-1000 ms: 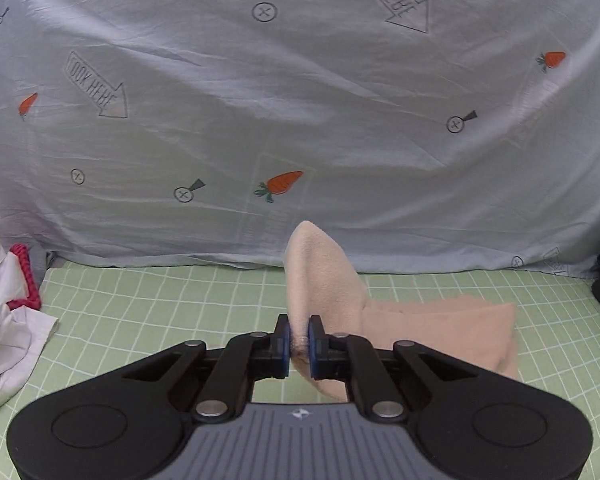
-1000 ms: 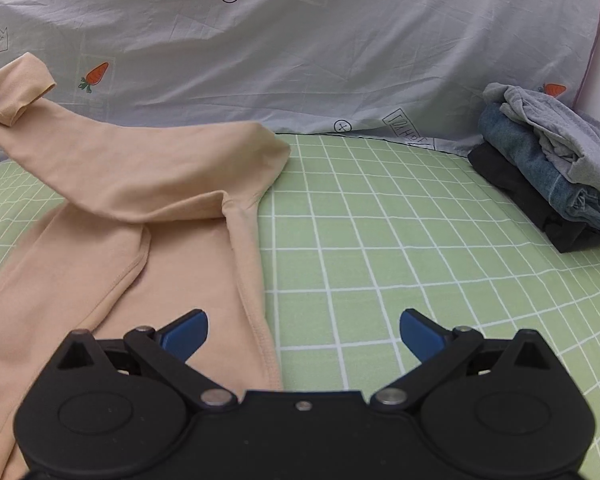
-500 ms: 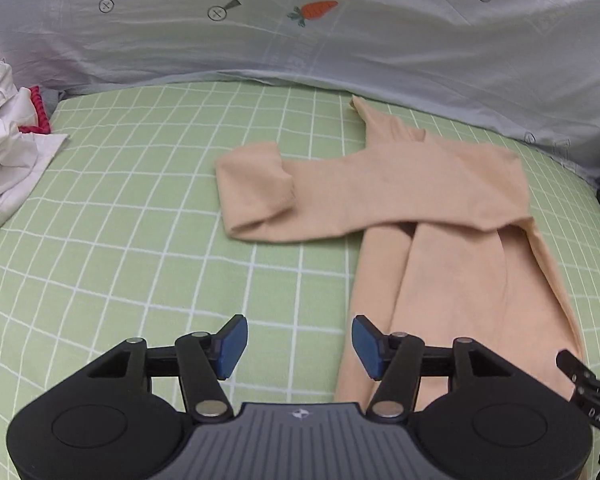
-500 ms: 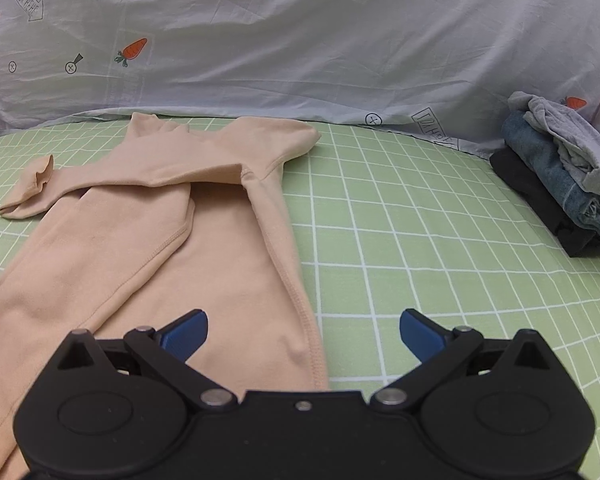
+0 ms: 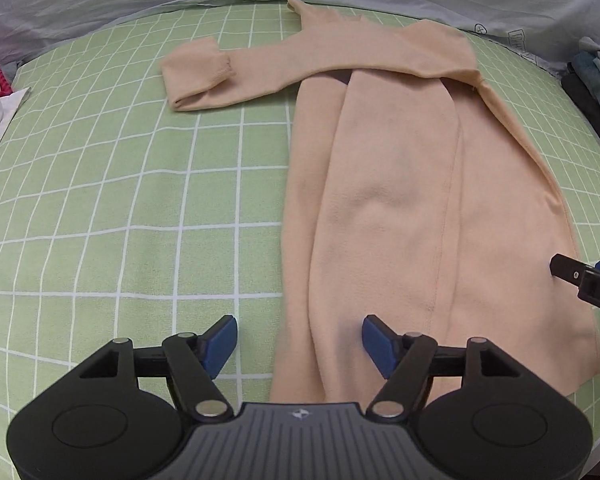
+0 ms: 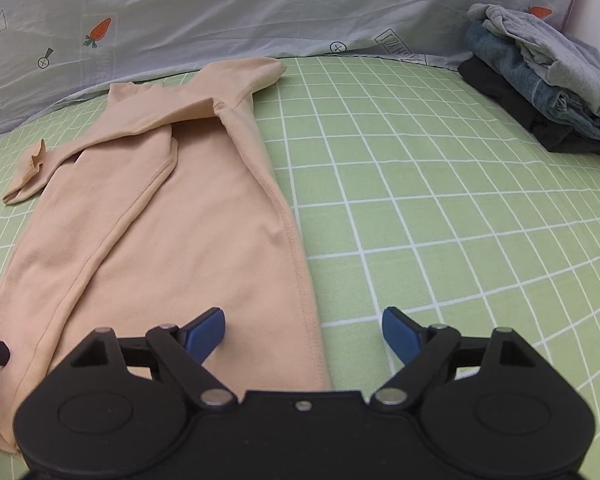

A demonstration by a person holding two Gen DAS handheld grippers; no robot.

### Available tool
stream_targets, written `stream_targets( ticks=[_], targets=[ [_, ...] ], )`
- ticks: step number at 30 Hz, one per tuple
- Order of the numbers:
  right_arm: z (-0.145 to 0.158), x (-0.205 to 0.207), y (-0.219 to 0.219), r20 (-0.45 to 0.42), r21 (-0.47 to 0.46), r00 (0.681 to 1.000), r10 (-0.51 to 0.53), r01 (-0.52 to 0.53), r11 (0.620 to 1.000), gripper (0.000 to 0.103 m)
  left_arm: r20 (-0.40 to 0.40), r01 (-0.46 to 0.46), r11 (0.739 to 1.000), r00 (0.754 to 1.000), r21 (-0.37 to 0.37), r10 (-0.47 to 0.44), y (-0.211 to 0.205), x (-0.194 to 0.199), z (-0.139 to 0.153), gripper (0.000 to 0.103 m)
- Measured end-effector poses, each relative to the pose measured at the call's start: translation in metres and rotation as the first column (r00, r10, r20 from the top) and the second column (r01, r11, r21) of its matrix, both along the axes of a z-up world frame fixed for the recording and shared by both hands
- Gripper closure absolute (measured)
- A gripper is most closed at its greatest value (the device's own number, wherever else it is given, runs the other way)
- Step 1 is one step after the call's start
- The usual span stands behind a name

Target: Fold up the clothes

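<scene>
the beige long-sleeved top (image 5: 400,184) is lying flat on the green checked sheet (image 5: 120,200), filling the centre and right of the left wrist frame, with one sleeve (image 5: 228,76) folded across toward the upper left. the left gripper (image 5: 298,346) is hovering at the bottom centre over the top's lower left edge; its jaws are spreading wider, the fabric lying under the gap, pads not pressing on it. in the right wrist frame the right gripper (image 6: 302,334) is sitting at the bottom centre over the top's right hem; its jaws are narrowing but still spread, gripping nothing. a stack of folded clothes (image 6: 540,80) is resting at the upper right, well apart from the top
</scene>
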State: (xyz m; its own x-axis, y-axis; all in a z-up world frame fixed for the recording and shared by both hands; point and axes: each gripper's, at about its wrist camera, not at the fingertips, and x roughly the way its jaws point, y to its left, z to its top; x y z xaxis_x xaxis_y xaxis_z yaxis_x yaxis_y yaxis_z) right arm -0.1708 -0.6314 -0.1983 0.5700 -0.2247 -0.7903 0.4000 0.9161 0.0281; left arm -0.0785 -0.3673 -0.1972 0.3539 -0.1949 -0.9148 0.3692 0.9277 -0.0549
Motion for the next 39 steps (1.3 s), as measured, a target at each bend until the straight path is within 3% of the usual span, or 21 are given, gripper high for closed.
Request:
stream_targets(
  ticks=[6,8,10,12,19,26,30,35,37,39],
  targets=[
    [0.000,-0.015,0.015,0.018,0.016,0.999,-0.048,0.047,0.999,0.043,-0.009,0.040,0.999,0.999,0.010,-0.040,0.009,-0.007,-0.001,0.022],
    [0.001,-0.019,0.020,0.024,0.003,0.998,-0.061,0.060,0.998,0.059,-0.009,0.058,0.998,0.998,0.006,-0.058,0.012,-0.009,-0.002,0.021],
    [0.002,-0.022,0.024,0.032,-0.011,0.997,-0.069,0.070,0.997,0.087,-0.003,0.076,0.997,0.997,0.005,-0.076,0.014,-0.011,-0.002,0.019],
    [0.004,-0.025,0.028,0.039,-0.025,0.996,-0.075,0.076,0.997,0.097,0.003,0.094,0.995,0.996,0.009,-0.095,0.014,-0.011,-0.003,0.016],
    [0.026,-0.030,0.050,0.101,-0.078,0.995,-0.027,0.034,0.996,0.098,0.013,0.120,0.993,0.993,0.011,-0.120,0.016,-0.009,-0.006,0.011],
    [0.030,-0.018,0.085,0.146,0.005,0.983,0.111,-0.113,0.994,0.098,0.015,0.131,0.991,0.991,0.015,-0.131,0.016,-0.010,-0.007,0.006],
    [0.021,-0.006,0.104,0.137,0.054,0.972,0.189,-0.198,0.979,0.098,0.017,0.139,0.990,0.990,0.014,-0.140,0.018,-0.012,-0.007,0.005],
    [0.000,0.006,0.113,0.085,0.168,0.975,0.206,-0.218,0.961,0.096,0.015,0.143,0.990,0.990,0.016,-0.143,0.017,-0.012,-0.008,0.004],
    [0.003,0.002,0.114,0.102,0.179,0.973,0.208,-0.224,0.958,0.082,0.014,0.142,0.990,0.990,0.017,-0.142,0.017,-0.012,-0.007,0.003],
    [0.010,-0.004,0.110,0.141,0.170,0.973,0.185,-0.208,0.963,0.078,0.014,0.140,0.990,0.990,0.018,-0.140,0.017,-0.014,-0.007,0.002]
  ],
)
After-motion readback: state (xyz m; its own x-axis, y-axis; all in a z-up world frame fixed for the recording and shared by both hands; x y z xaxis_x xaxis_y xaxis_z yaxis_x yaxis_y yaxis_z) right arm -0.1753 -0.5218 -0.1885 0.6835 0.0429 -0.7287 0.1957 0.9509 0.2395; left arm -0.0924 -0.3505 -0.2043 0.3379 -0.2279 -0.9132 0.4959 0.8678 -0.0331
